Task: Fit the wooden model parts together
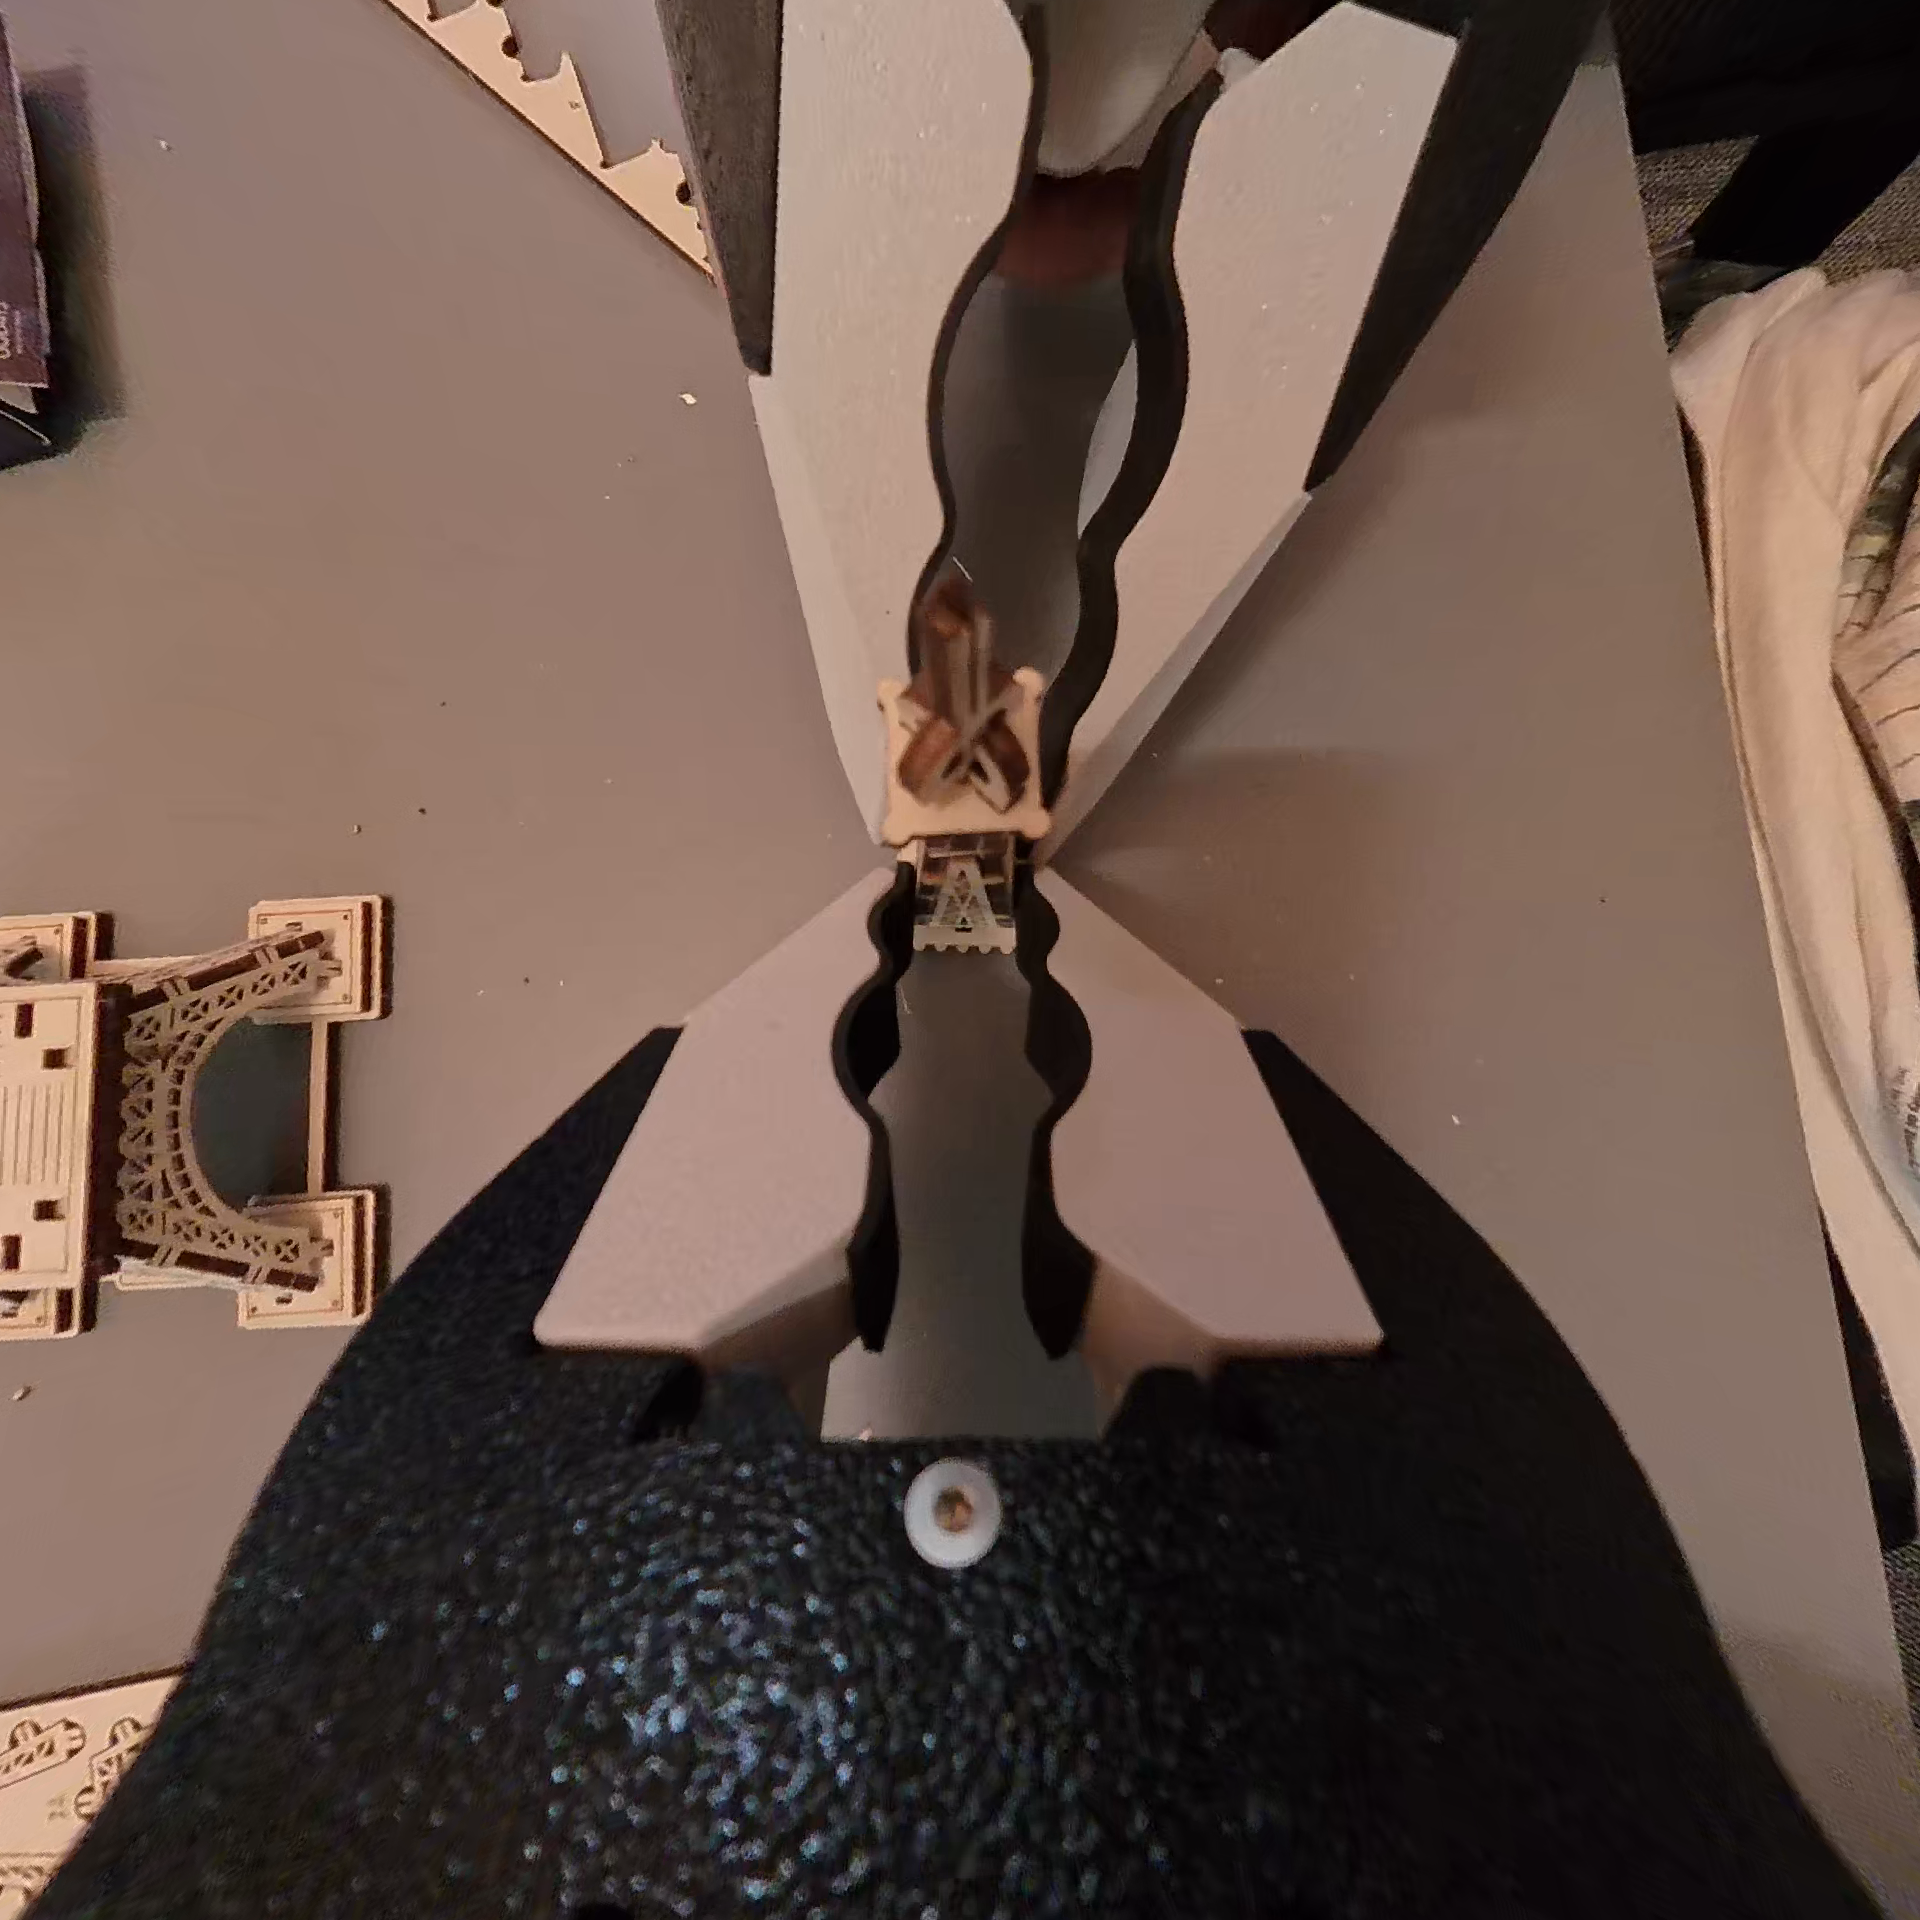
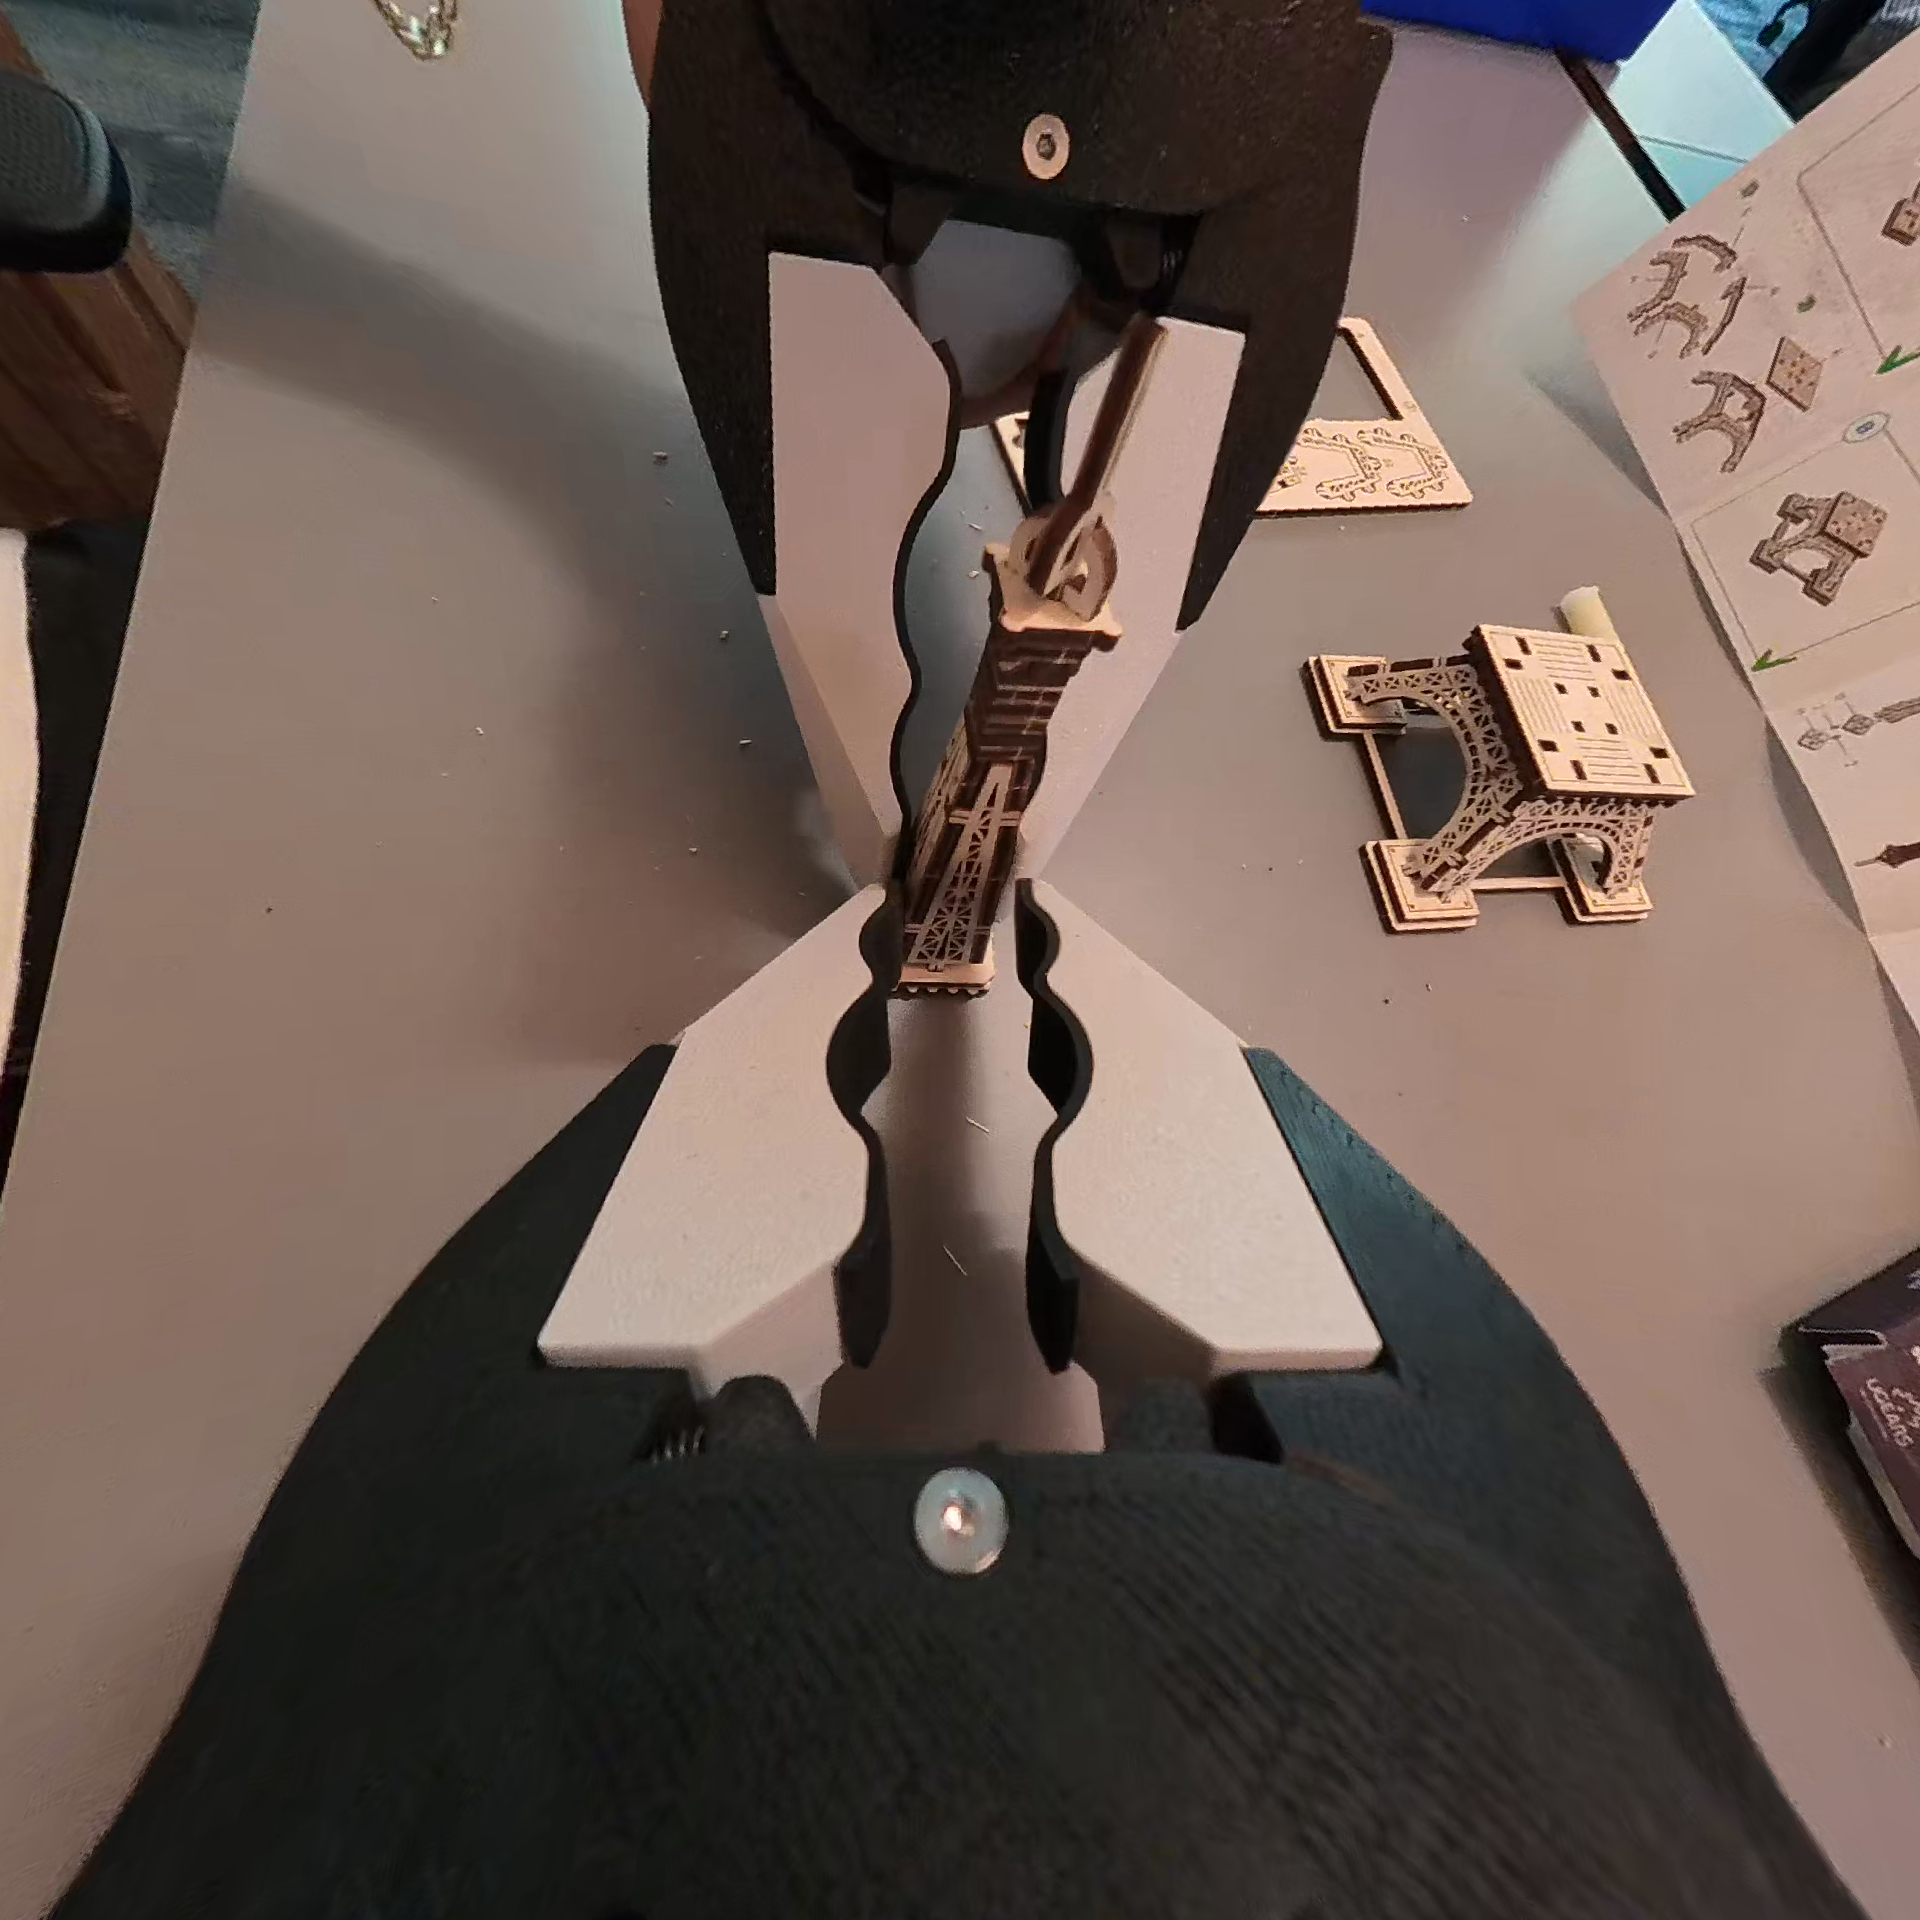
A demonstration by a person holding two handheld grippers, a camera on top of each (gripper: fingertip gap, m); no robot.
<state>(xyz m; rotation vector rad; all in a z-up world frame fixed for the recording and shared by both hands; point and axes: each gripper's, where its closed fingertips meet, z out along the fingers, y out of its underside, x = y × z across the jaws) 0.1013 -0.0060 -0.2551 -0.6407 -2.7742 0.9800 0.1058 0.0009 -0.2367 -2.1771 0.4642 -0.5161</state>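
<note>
A slim wooden lattice tower section point(image 2: 971, 769) with a square platform point(image 1: 961, 774) and a thin spire point(image 2: 1101, 436) stands tilted above the grey table point(image 2: 416, 727). My right gripper point(image 2: 958, 899) closes on its lower end from the near side. My left gripper point(image 1: 964, 899) comes from above, tips meeting the right gripper's, and closes on the same lower end point(image 1: 966, 920). The left gripper also shows in the right wrist view point(image 2: 966, 847), and the right gripper in the left wrist view point(image 1: 977, 821). The arched tower base point(image 2: 1507, 769) point(image 1: 208, 1101) stands apart on the table.
An instruction sheet point(image 2: 1787, 416) lies at the right, with punched part sheets point(image 2: 1351, 468) point(image 1: 582, 114) behind. A dark box point(image 2: 1870, 1434) sits near the right edge. A white cloth point(image 1: 1818, 727) lies beyond the table edge. A small cream stick point(image 2: 1590, 613) lies behind the base. My left and right fingertips are right by each other. The small cream stick point(image 2: 1590, 613) is about equally far from each gripper, around 25 cm.
</note>
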